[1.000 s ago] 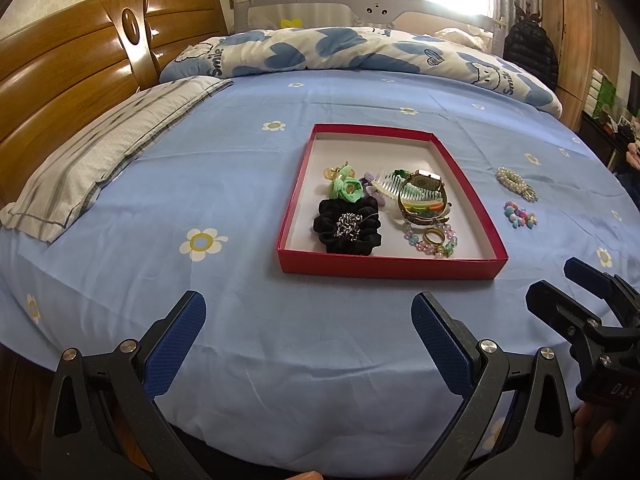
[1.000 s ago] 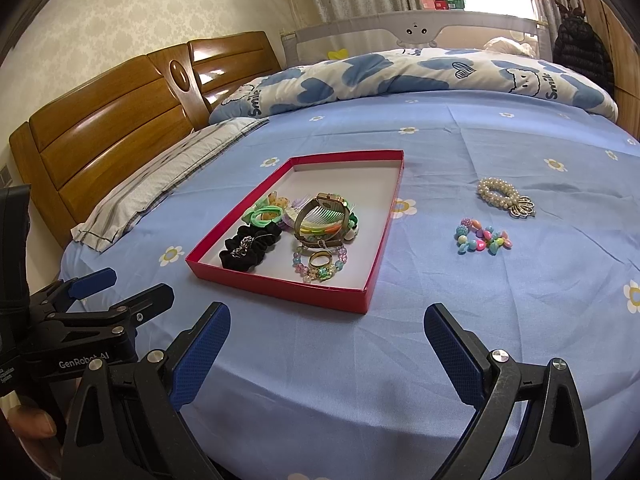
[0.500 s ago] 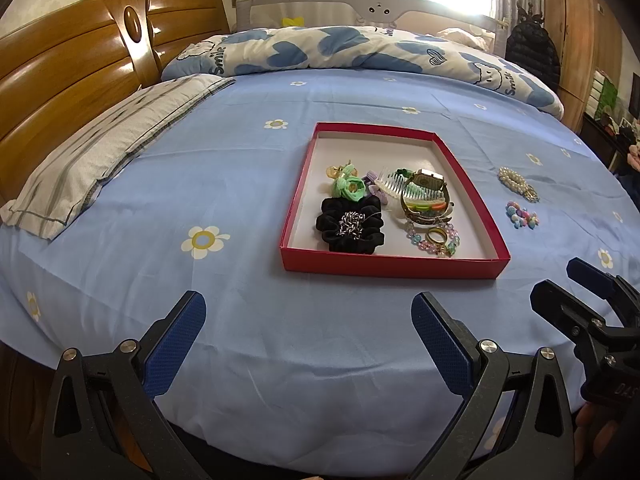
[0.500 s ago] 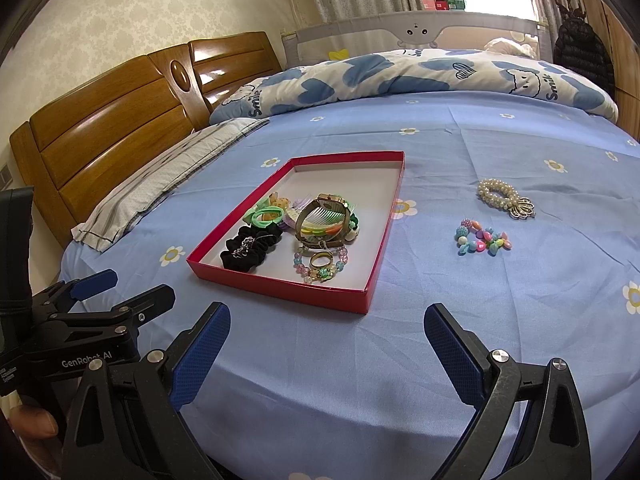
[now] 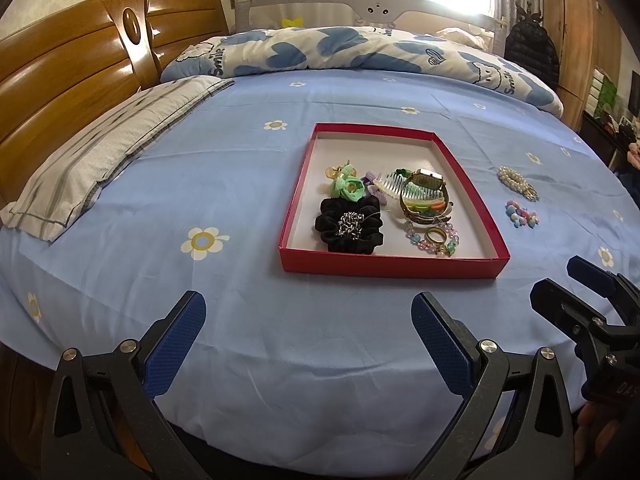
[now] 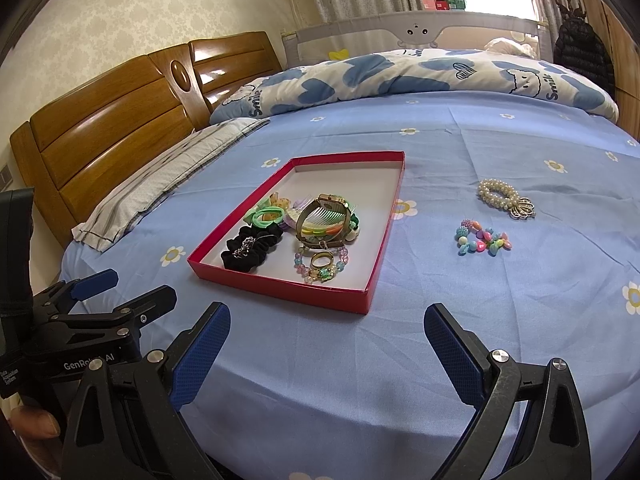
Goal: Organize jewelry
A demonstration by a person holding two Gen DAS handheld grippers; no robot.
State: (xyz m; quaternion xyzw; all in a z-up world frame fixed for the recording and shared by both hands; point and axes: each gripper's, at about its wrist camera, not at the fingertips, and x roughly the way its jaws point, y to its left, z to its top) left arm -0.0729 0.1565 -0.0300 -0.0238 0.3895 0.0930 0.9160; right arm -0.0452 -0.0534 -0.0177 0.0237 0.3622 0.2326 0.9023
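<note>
- Left gripper (image 5: 308,338) and right gripper (image 6: 326,338): jaws spread wide, holding nothing, low over the sheet (image 5: 240,184).
- Red tray (image 5: 390,266) ahead, with scrunchie (image 5: 349,230), watch (image 5: 426,194), ring (image 5: 436,235).
- Pearl bracelet (image 6: 498,194) and bead bracelet (image 6: 482,238) on sheet, right of tray.

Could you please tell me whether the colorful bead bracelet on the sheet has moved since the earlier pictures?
No. The colorful bead bracelet lies in the same spot between the pearl bracelet and the red tray, as before.
</note>
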